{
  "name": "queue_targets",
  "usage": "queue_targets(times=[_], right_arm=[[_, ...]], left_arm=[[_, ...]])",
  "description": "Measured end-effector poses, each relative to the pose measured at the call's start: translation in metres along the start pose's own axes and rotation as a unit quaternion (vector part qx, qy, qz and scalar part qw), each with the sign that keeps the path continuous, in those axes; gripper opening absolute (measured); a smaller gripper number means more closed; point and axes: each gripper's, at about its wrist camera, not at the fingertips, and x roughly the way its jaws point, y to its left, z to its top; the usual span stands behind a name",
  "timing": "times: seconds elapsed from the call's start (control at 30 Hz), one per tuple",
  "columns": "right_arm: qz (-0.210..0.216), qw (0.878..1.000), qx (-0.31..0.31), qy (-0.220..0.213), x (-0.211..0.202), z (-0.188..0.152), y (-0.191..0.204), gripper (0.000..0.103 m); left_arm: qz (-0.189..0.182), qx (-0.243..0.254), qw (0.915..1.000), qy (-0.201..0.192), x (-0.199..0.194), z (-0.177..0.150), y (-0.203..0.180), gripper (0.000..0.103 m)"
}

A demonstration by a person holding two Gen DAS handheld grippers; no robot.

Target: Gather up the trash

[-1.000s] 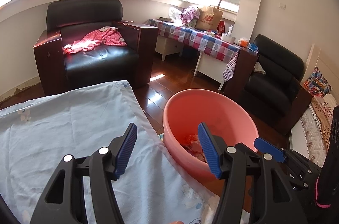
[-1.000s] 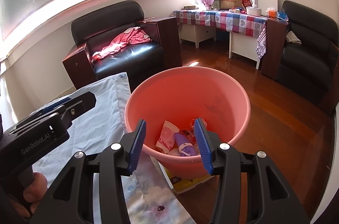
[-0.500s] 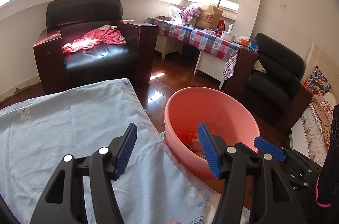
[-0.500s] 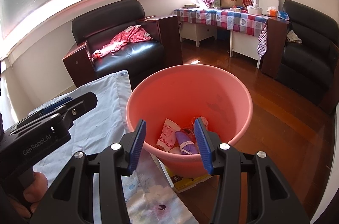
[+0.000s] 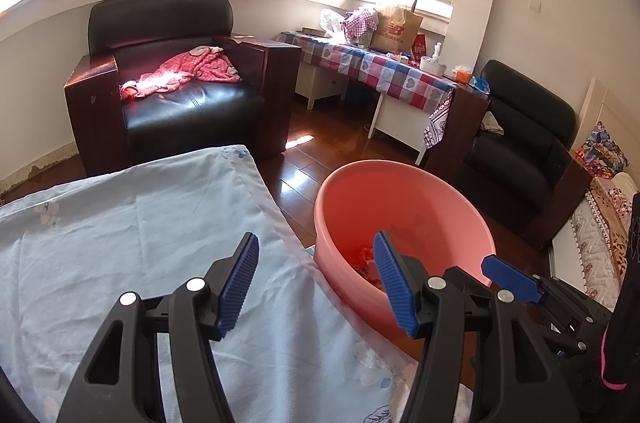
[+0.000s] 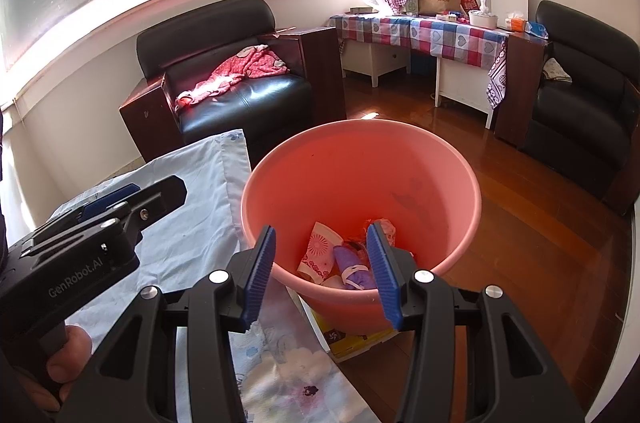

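Note:
A pink plastic basin (image 6: 420,159) stands on the wood floor beside a table under a light blue cloth (image 5: 120,243). The basin (image 5: 460,219) holds several pieces of trash: a patterned paper cup (image 6: 320,251), a purple wrapper (image 6: 352,267) and crumpled bits. My right gripper (image 6: 322,269) is open and empty, above the basin's near rim. My left gripper (image 5: 316,283) is open and empty, over the cloth's right edge next to the basin. The left gripper also shows at the left of the right wrist view (image 6: 132,199).
A black armchair (image 5: 180,95) with a pink garment stands behind the table. A desk with a checked cloth (image 5: 380,71) and clutter is at the back right. Another black chair (image 6: 580,95) is on the right. A yellow box (image 6: 352,339) lies under the basin.
Both grippers have drawn back a little from the basin, which sits slightly lower and farther in both views. The jaws stay open.

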Motion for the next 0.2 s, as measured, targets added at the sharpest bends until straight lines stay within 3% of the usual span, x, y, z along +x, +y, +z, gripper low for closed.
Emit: queue_targets(times=[0.2], right_arm=[[0.001,1.000,-0.003,0.001,0.0007,-0.0002,0.0031,0.048]], left_arm=[[-0.001,0.000,1.0000,0.002,0.0006,-0.0005,0.0028,0.059]])
